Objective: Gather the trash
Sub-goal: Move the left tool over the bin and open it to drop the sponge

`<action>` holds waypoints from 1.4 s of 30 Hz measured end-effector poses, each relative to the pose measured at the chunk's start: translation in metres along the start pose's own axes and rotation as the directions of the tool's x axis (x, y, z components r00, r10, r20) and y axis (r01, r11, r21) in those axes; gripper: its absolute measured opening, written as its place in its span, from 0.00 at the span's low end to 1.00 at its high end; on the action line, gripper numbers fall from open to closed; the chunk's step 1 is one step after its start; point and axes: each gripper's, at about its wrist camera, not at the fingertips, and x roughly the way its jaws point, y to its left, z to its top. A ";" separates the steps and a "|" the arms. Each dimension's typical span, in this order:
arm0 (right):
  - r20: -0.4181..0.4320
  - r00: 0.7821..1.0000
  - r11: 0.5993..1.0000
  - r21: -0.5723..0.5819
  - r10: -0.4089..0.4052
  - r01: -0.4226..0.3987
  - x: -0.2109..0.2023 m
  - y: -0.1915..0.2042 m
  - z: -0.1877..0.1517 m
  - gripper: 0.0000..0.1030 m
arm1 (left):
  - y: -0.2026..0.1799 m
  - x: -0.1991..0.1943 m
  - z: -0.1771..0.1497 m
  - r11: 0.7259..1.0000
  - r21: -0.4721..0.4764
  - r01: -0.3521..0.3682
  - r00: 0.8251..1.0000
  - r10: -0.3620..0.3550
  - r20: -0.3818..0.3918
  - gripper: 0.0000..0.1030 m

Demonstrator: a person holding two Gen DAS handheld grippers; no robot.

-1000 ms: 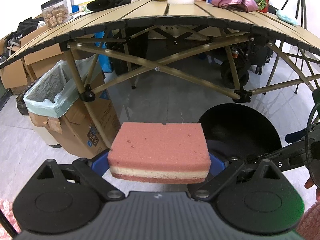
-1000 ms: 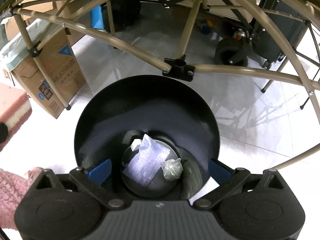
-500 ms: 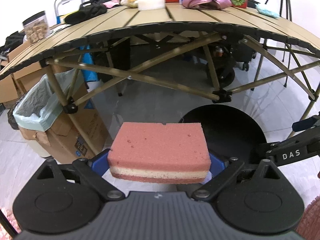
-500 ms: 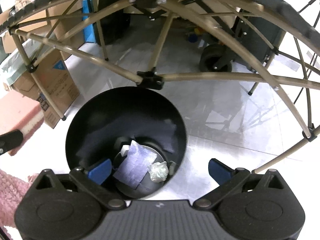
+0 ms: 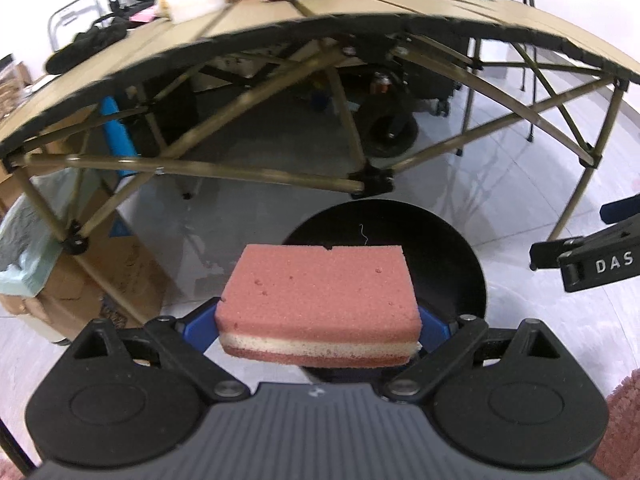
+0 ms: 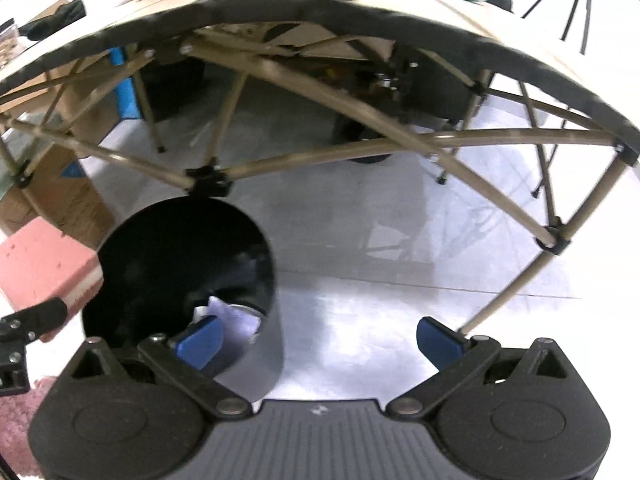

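A slatted folding worktop (image 5: 400, 12) arches across the top of both wrist views, cluttered with cloths and boxes, its crossed metal legs standing on a pale tiled floor (image 6: 400, 240). At the left, a cardboard box (image 5: 100, 264) lined with a pale green bag stands beside the legs.

In front of the worktop, a round black bin (image 5: 440, 248) sits open on the floor; the right view shows pale crumpled paper (image 6: 236, 320) at its bottom.

The left gripper (image 5: 319, 324) has its fingers closed on the short ends of a pink sponge (image 5: 320, 292) with a cream middle layer, long axis running crosswise between them. The sponge hangs level, with the bin's mouth just beyond it and slightly right, so the drop probably needs a short carry forward and right.

The right gripper (image 6: 318, 338) is spread wide and holds nothing, off to the bin's right.
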 end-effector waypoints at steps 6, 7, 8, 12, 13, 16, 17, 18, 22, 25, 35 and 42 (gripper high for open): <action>-0.012 0.999 0.998 0.046 -0.040 0.041 0.002 -0.021 -0.002 1.00 | -0.023 0.020 0.009 0.998 0.049 0.030 0.999 -0.028 -0.033 0.94; -0.015 0.999 0.997 0.050 -0.051 0.051 0.002 -0.024 -0.003 1.00 | -0.026 0.024 0.011 0.998 0.052 0.037 0.999 -0.035 -0.040 0.94; -0.018 0.998 0.997 0.053 -0.064 0.064 0.003 -0.026 -0.003 1.00 | -0.029 0.028 0.013 0.998 0.053 0.045 0.998 -0.042 -0.049 0.94; -0.017 0.995 0.992 0.077 -0.101 0.102 0.003 -0.036 -0.003 1.00 | -0.038 0.042 0.020 0.996 0.052 0.071 0.994 -0.066 -0.082 0.94; -0.016 0.994 0.991 0.085 -0.107 0.108 0.004 -0.038 -0.003 1.00 | -0.039 0.046 0.022 0.996 0.049 0.075 0.993 -0.070 -0.093 0.94; -0.023 0.991 0.986 0.098 -0.131 0.132 0.007 -0.042 -0.003 1.00 | -0.040 0.057 0.025 0.995 0.032 0.097 0.987 -0.092 -0.132 0.94; -0.026 0.990 0.986 0.097 -0.136 0.138 0.008 -0.042 -0.003 1.00 | -0.040 0.060 0.026 0.994 0.025 0.103 0.984 -0.098 -0.146 0.94; -0.029 0.990 0.985 0.094 -0.140 0.142 0.009 -0.042 -0.003 1.00 | -0.040 0.063 0.027 0.994 0.021 0.105 0.983 -0.100 -0.156 0.94; -0.037 0.988 0.985 0.081 -0.149 0.152 0.013 -0.038 -0.001 1.00 | -0.041 0.076 0.030 0.996 0.008 0.088 0.974 -0.085 -0.208 0.94; -0.035 0.988 0.985 0.076 -0.152 0.155 0.015 -0.035 0.000 1.00 | -0.041 0.084 0.032 0.995 -0.019 0.093 0.963 -0.095 -0.253 0.94; -0.045 0.985 0.983 0.065 -0.168 0.171 0.018 -0.034 -0.002 1.00 | -0.039 0.096 0.028 0.997 -0.053 0.058 0.943 -0.072 -0.325 0.95; -0.046 0.986 0.985 0.056 -0.163 0.165 0.019 -0.031 -0.002 1.00 | -0.039 0.101 0.031 0.996 -0.068 0.051 0.925 -0.073 -0.374 1.00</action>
